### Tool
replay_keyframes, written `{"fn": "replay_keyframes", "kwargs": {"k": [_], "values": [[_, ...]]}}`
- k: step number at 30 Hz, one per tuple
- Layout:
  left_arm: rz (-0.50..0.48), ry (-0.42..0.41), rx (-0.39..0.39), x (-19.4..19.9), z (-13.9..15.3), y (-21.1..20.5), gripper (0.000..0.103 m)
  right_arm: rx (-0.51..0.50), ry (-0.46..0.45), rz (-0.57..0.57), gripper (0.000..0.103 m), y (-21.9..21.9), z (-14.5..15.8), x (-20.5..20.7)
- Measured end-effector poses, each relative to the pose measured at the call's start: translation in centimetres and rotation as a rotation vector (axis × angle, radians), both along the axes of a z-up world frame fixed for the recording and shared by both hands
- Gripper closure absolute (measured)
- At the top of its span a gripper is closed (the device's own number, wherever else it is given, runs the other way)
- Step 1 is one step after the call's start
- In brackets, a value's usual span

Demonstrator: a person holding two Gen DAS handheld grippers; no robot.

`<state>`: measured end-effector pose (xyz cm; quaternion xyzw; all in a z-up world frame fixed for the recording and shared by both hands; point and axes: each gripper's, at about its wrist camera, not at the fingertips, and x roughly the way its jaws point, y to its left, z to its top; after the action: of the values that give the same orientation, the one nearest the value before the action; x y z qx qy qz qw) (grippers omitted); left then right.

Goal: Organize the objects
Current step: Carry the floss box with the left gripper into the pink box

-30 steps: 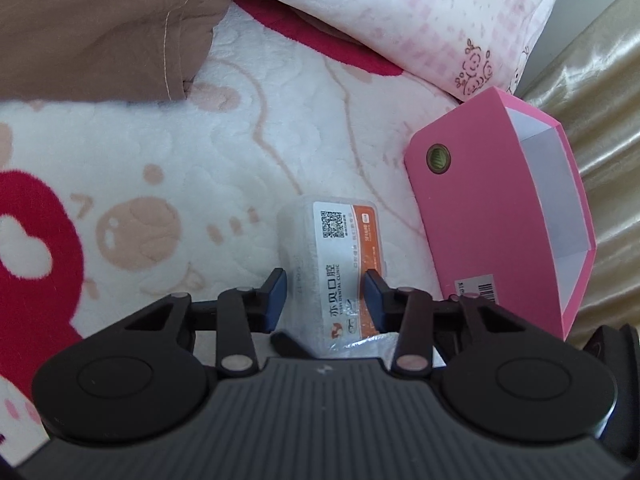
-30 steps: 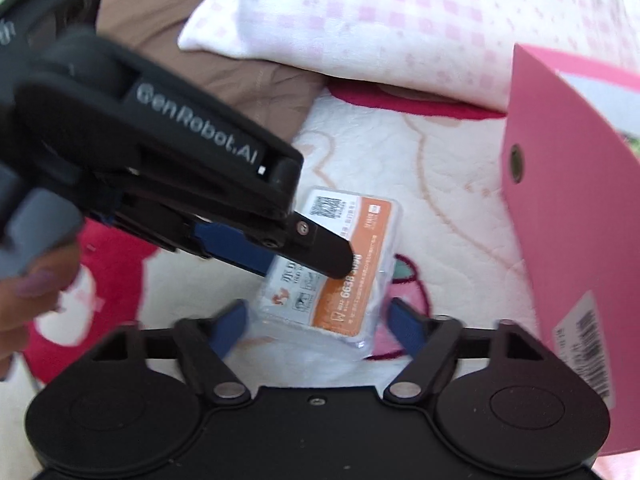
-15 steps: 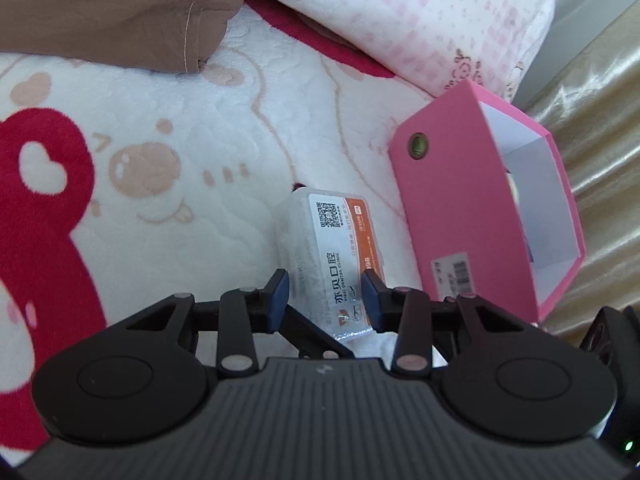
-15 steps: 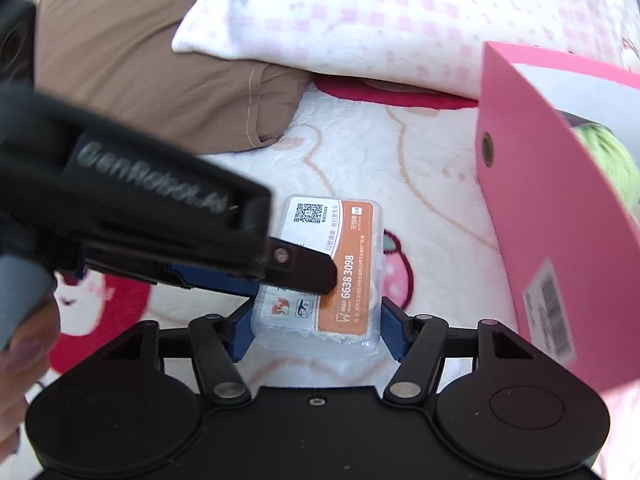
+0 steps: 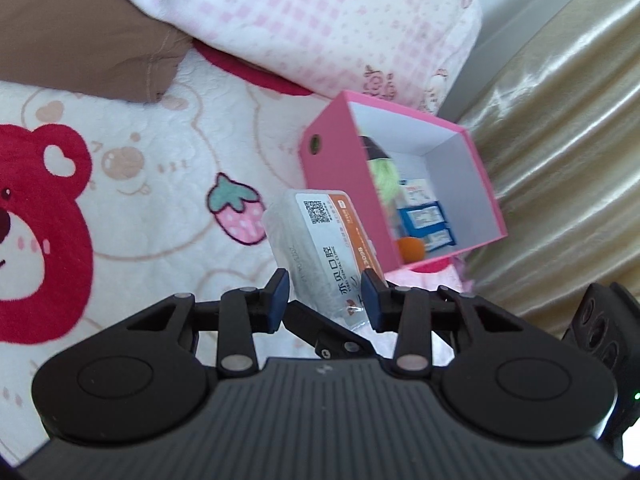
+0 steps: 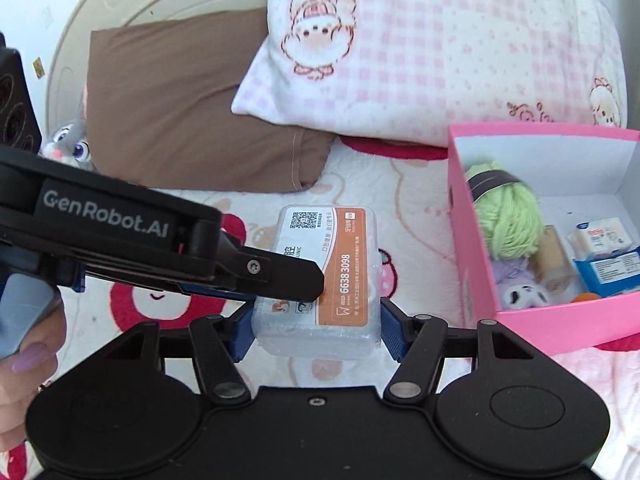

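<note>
- bed blanket (image 5: 132, 208), white plush with red bear and strawberry print, fills the lower ground.
- pink checked pillow (image 6: 440, 48) at the back, brown pillow (image 6: 180, 120) beside it on the left.
- pink storage box (image 6: 476, 248) open on the blanket's right side; green yarn ball (image 6: 508, 220), blue packets and small toys lie inside.
- clear plastic floss-pick box (image 6: 320, 276) with orange-white label is lifted off the blanket, just left of the pink box.
- right gripper (image 6: 316, 332) clamps its long sides; left gripper (image 5: 324, 292) pinches its top and bottom faces.
</note>
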<state>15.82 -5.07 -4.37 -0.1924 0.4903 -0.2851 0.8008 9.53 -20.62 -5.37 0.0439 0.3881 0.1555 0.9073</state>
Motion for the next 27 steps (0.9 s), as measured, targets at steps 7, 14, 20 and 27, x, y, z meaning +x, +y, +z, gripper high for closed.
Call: {"fn": "replay_keyframes", "kwargs": {"k": [7,14,20,27], "values": [[-0.056,-0.059,-0.042,-2.0,4.1,-4.0,0.065,-0.037,-0.042,-0.002,0.036,-3.9,4.6,-2.1],[-0.143,-0.066,-0.075,-0.9,8.0,-10.4,0.063,-0.087,-0.069,-0.054,0.036,-9.3,8.4,-2.3],[-0.175,-0.086,-0.042,1.7,10.3,-16.8,0.06,-0.14,-0.09,-0.105,0.037,-13.4,10.0,0.1],[-0.124,-0.002,-0.036,7.2,8.2,-21.4,0.059,-0.185,-0.053,-0.121,0.037,-16.7,8.2,5.2]]}}
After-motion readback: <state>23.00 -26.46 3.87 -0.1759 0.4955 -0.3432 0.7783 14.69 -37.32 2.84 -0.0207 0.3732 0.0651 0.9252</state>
